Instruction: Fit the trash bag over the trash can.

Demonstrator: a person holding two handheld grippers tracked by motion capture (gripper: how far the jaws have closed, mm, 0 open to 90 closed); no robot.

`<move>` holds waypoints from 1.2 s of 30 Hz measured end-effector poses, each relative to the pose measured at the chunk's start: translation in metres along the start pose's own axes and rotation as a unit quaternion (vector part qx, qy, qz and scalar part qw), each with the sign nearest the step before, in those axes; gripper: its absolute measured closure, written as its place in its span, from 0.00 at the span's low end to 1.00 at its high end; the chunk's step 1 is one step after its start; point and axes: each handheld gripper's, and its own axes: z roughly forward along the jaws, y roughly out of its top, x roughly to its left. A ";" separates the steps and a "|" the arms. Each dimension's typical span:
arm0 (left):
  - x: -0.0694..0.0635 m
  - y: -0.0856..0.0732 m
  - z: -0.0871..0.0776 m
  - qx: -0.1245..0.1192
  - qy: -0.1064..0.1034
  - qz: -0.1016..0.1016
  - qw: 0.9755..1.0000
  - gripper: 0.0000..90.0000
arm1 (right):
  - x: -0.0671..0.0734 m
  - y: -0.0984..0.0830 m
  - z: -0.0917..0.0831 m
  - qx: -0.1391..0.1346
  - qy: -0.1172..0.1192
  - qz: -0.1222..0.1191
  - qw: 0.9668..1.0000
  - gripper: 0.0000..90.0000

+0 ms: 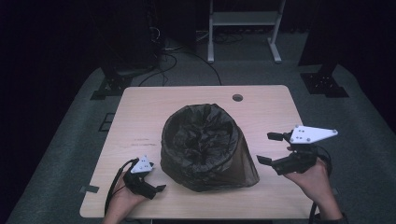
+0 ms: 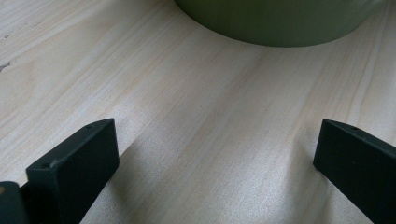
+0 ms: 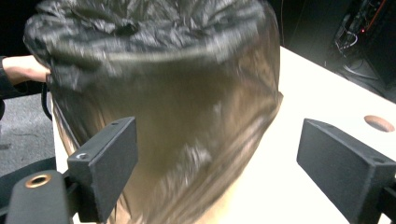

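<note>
Both grippers — left, right — hand-held, fingers spread wide.

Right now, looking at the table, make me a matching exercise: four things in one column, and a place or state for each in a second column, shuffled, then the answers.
Column one:
1. black plastic bag-lined bin
2. round hole in the wooden tabletop
3. left gripper
4. right gripper

Column two:
A. near the table's far edge
B. open, low over the wood at the near left
C. middle of the table
D. open, held up beside the bag

Pairs: 1-C, 2-A, 3-B, 4-D
</note>
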 end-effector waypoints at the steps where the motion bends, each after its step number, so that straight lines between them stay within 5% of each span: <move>1: 0.000 0.000 0.000 0.000 0.000 0.000 1.000 0.00 | -0.001 -0.006 -0.001 0.000 -0.002 0.003 1.000 0.13; 9: 0.000 0.000 0.000 -0.001 0.000 -0.001 1.000 0.00 | -0.005 -0.048 -0.008 -0.005 -0.014 0.015 1.000 0.13; 19: 0.000 0.000 0.000 -0.001 0.000 -0.001 1.000 0.00 | -0.006 -0.087 0.000 0.022 -0.019 0.030 0.999 0.13; 36: 0.000 0.000 0.000 -0.001 0.000 -0.001 1.000 0.00 | 0.012 -0.125 0.051 0.114 -0.006 0.022 0.993 0.13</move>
